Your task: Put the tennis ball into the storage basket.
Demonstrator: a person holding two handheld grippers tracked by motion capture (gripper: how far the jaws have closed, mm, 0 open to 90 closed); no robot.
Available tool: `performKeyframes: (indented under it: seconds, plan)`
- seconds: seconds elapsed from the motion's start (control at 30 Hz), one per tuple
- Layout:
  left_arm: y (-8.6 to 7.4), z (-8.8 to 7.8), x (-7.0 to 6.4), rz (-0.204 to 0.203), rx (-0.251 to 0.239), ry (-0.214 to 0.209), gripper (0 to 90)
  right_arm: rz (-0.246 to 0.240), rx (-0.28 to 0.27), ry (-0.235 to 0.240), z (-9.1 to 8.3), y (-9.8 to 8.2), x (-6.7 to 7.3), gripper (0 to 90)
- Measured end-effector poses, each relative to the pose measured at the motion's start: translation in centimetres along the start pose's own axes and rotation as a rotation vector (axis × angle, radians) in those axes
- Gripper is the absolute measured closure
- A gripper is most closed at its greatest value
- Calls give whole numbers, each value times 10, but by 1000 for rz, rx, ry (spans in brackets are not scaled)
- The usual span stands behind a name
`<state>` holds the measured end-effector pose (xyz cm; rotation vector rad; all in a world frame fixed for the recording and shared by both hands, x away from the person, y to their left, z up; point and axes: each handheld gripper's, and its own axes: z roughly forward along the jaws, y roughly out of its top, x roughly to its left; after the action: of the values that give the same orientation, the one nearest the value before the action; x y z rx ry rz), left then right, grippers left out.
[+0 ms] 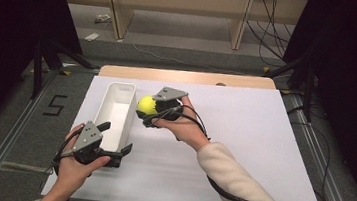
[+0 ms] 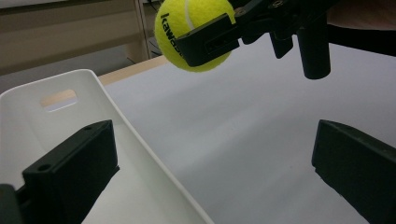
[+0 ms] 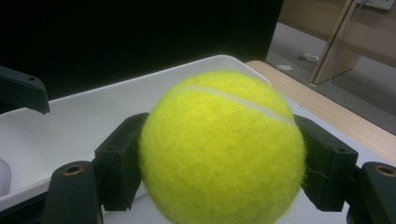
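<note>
Your right gripper (image 1: 149,111) squeezes the yellow ball (image 1: 146,104) tight — up in the air, just beside the white bin (image 1: 116,99). Your left gripper (image 1: 114,138) is wide open — one jaw inside the bin, one outside.

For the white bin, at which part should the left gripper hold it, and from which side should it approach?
Probably the near end of the long right wall. The white bin is narrow and open on top, with thin upright walls. The left gripper already straddles that wall, jaws open, one jaw inside, one outside. Coming from the person's side keeps clear of the tennis ball in the right gripper.
</note>
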<state>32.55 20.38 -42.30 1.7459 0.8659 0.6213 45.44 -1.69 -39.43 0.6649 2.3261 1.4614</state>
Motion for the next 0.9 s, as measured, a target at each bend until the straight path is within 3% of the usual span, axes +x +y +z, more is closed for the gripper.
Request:
performKeyframes:
  seconds: [0.9]
  plan:
    - [0,-1,0,3,-3,-3,0,-12,1,20,10,9,5,269]
